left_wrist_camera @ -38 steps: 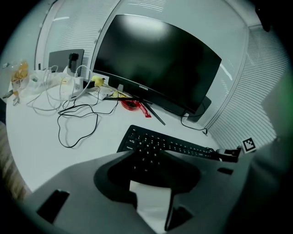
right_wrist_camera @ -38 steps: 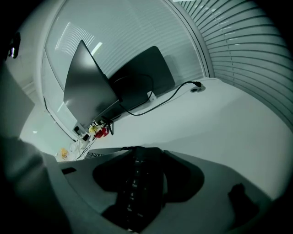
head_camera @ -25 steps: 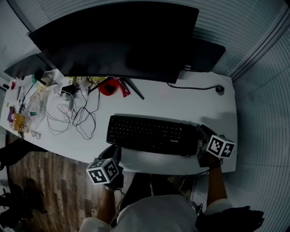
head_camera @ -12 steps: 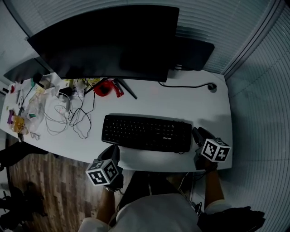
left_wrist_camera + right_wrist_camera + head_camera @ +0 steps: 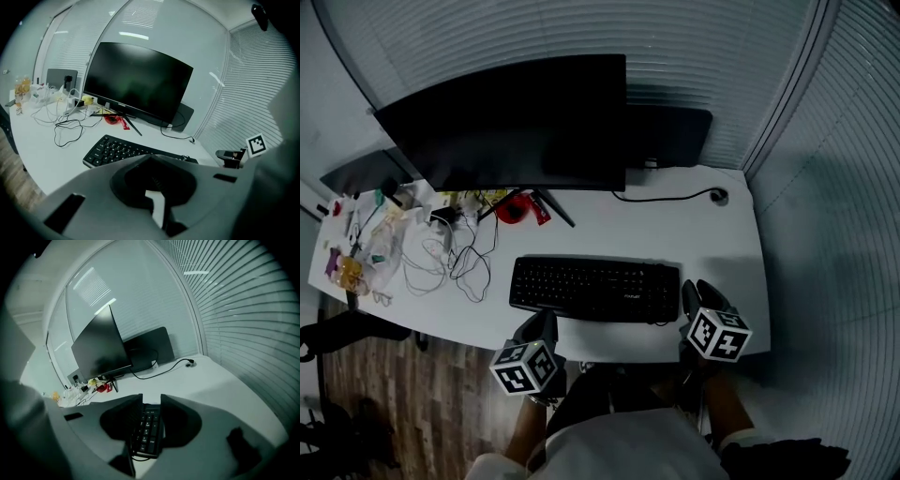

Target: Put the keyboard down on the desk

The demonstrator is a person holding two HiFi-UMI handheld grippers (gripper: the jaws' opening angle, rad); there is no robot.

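Observation:
The black keyboard [image 5: 595,289] lies flat on the white desk [image 5: 712,244], in front of the monitor. My left gripper [image 5: 542,324] is at the desk's front edge, just short of the keyboard's near left part and apart from it. Its jaws are shut with nothing between them, as the left gripper view [image 5: 150,158] shows. My right gripper [image 5: 692,292] is beside the keyboard's right end. In the right gripper view [image 5: 151,400] the jaws stand apart and are closing a little. The keyboard's end [image 5: 149,427] shows in the gap, and no pad presses on it.
A large dark monitor [image 5: 516,122] stands at the back with a second dark panel [image 5: 670,131] behind it. Loose cables [image 5: 441,253], a red object [image 5: 517,208] and small clutter [image 5: 356,253] fill the desk's left. A black cable [image 5: 675,197] runs at the back right. Wood floor lies below.
The head view has pulled back, so the desk looks smaller and lower in the picture. The keyboard stays flat on the desk. Both grippers remain at its front edge.

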